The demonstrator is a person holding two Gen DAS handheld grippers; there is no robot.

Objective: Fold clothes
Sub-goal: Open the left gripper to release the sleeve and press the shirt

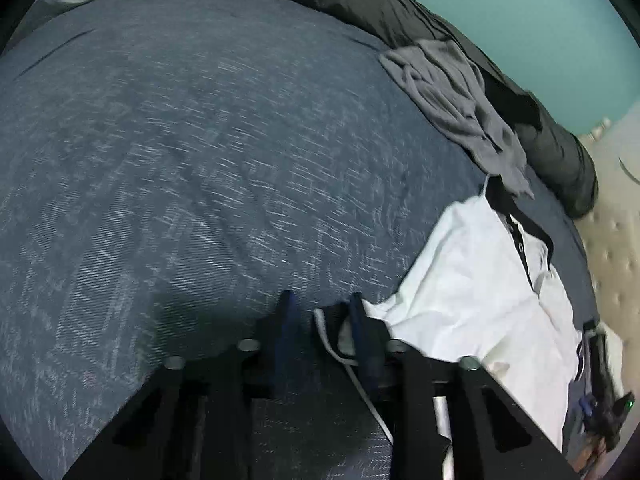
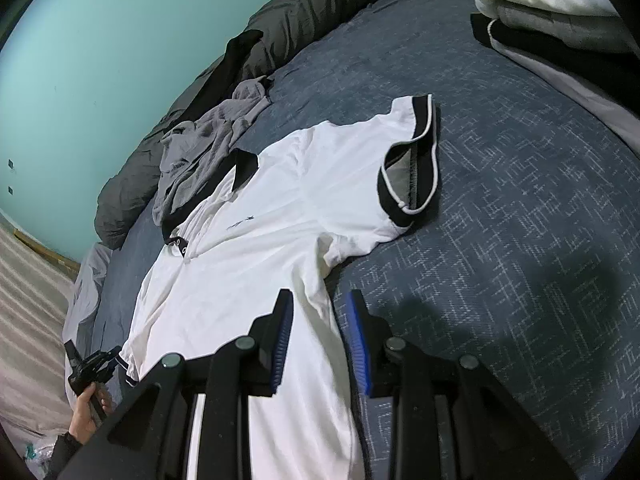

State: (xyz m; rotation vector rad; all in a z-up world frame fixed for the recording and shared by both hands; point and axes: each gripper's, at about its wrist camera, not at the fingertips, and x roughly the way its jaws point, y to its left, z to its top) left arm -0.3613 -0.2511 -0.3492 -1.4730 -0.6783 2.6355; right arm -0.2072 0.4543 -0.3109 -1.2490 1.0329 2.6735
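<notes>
- Left wrist view: left gripper [image 1: 322, 312] jaws slightly apart, nothing clamped; white shirt [image 1: 480, 292] sleeve cuff against its right finger.
- Right wrist view: right gripper [image 2: 320, 312] jaws apart over shirt's side edge [image 2: 256, 264], pads not pressing it; blue bedspread [image 2: 520, 240] beneath.

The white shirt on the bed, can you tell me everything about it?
The white shirt is a short-sleeved polo of thin cloth, with a black collar, black sleeve cuffs edged white, and a tiny dark chest mark. It lies spread flat, a bit wrinkled, on the blue bedcover. Its collar touches a crumpled grey garment. The right gripper straddles its side edge.
</notes>
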